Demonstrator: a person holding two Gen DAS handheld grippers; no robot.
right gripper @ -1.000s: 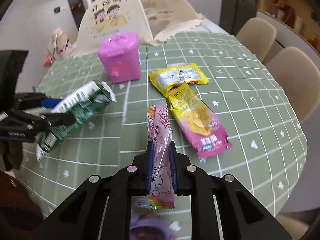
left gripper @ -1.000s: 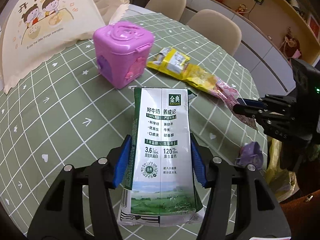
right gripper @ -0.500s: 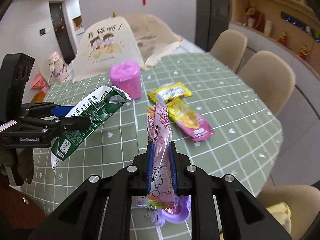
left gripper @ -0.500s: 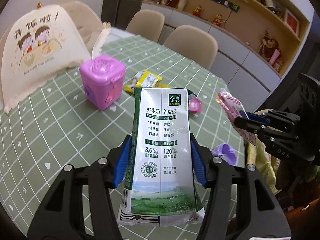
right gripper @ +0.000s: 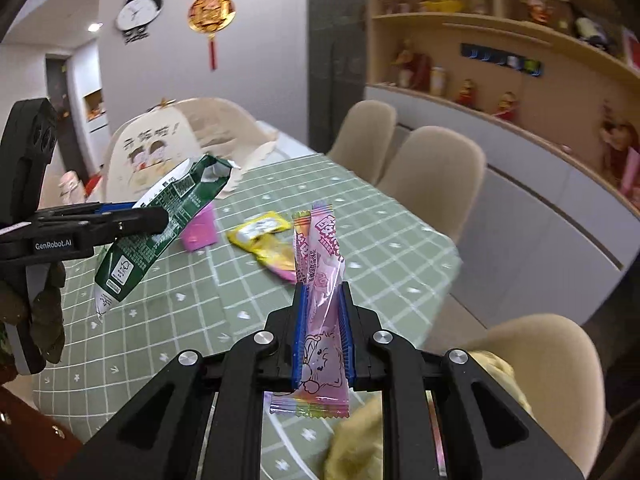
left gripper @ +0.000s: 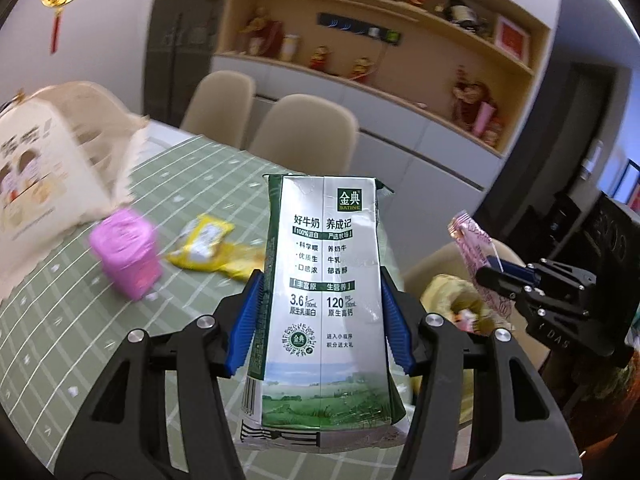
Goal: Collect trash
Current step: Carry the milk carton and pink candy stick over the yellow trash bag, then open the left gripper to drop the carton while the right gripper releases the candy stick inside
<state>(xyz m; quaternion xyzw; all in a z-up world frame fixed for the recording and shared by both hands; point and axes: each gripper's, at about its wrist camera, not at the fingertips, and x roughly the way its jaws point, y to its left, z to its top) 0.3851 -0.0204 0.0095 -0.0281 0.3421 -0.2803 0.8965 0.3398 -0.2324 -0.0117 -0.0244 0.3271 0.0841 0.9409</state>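
Flattened milk carton [left gripper: 326, 304] clamped upright between the blue fingers [left gripper: 249, 322] of the left gripper [left gripper: 320, 320], torn top end up, held clear above the table [left gripper: 60, 340]. From the right wrist view, same carton [right gripper: 160, 228] slanted, top end toward the far side of the table, left gripper [right gripper: 132, 218] reaching in level from the left edge, with a gloved hand [right gripper: 44, 320] below it. Pink candy wrapper [right gripper: 322, 312] pinched narrow between the fingers [right gripper: 299, 336] of the right gripper [right gripper: 322, 340] — standing up out of them, rainbow-striped end hanging below, also lifted off the table [right gripper: 168, 320]. From the left wrist view, the wrapper [left gripper: 472, 252] and right gripper [left gripper: 500, 280] off to the right of the carton, beyond the table's edge, over a yellowish bag [left gripper: 452, 296] lying on a beige chair. Both grippers angled downward toward the table.

Left on the table behind the carton: pink lidded box [left gripper: 126, 254], blurred, and just right of it yellow snack packets [left gripper: 208, 246], one with a pink end in the right wrist view [right gripper: 268, 246]. Beyond the box, a cream mesh food cover [left gripper: 44, 176] with cartoon print. At the far side of the table, two beige chairs [left gripper: 304, 132] — behind them a wall of shelves with figurines [left gripper: 360, 20].
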